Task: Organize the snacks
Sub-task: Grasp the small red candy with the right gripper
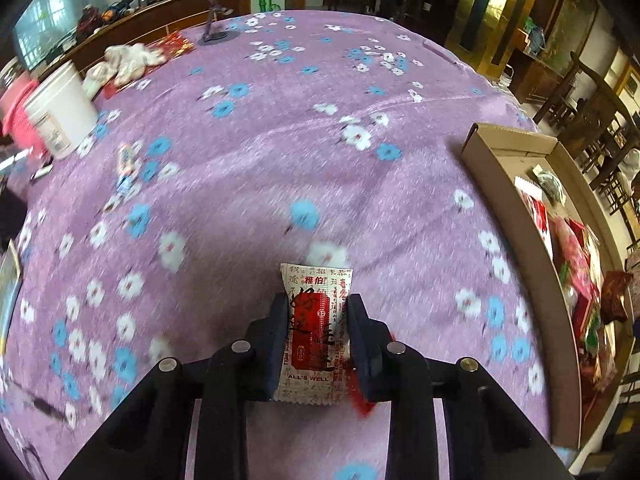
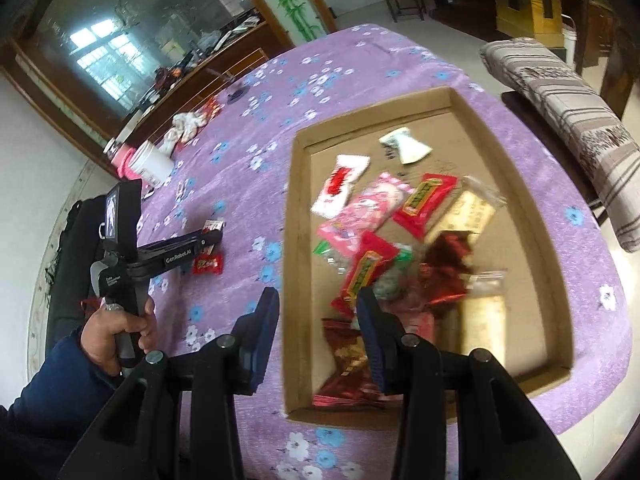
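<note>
Your left hand-held gripper (image 1: 318,316) clamps a white-red sachet (image 1: 316,332) reading "ALL'S WELL", "雅伯" | your right hand-held gripper (image 2: 318,312) parted, empty, above box (image 2: 294,240) edge | "GenRobot.AI" on left handle | red candy (image 2: 208,264) under left fingers, on desk (image 2: 240,168)

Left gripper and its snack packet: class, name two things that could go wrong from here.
The left gripper pinches the packet only by its edges, so it may slip out on the way to the cardboard tray. A red packet lies just under the jaws and may get dragged along.
</note>
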The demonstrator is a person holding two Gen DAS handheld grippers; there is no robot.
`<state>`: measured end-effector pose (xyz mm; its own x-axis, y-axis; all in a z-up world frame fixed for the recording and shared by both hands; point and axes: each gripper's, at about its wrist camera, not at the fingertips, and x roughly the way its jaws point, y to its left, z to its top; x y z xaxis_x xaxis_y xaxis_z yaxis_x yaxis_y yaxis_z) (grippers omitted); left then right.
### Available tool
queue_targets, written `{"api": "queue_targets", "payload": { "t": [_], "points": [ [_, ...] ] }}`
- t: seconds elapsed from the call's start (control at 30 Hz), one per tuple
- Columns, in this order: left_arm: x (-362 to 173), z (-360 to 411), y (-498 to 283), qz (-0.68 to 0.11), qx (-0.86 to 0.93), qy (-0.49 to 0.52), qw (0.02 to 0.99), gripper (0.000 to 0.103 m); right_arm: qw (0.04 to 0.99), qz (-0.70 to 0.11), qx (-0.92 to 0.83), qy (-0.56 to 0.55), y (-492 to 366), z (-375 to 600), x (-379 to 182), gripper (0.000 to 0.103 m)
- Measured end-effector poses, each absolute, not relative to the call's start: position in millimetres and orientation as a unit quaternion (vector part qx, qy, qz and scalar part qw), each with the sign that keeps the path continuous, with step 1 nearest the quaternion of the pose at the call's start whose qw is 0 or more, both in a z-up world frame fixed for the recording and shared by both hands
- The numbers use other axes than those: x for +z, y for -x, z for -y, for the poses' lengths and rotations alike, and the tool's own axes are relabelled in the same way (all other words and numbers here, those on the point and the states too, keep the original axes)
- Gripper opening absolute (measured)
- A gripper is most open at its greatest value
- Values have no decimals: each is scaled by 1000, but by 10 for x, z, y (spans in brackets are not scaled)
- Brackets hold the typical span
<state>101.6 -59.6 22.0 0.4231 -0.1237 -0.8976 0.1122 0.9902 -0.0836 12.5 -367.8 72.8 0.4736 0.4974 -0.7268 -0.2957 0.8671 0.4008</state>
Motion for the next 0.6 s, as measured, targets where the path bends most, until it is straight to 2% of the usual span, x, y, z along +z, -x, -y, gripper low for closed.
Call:
{"api": "queue_targets", "payload": {
  "t": [0.2, 0.37, 0.6],
  "points": [
    [296, 306, -561, -528, -63, 28, 846, 30, 836, -471, 271, -78, -191, 3227, 728, 42],
    [284, 157, -165, -530, -55, 33, 846, 30, 800, -512, 306, -63, -413, 2677, 651, 42],
    [307, 34, 158, -523, -45, 8, 851, 30, 755, -577, 291, -111, -680, 2055, 371, 42]
  ]
}}
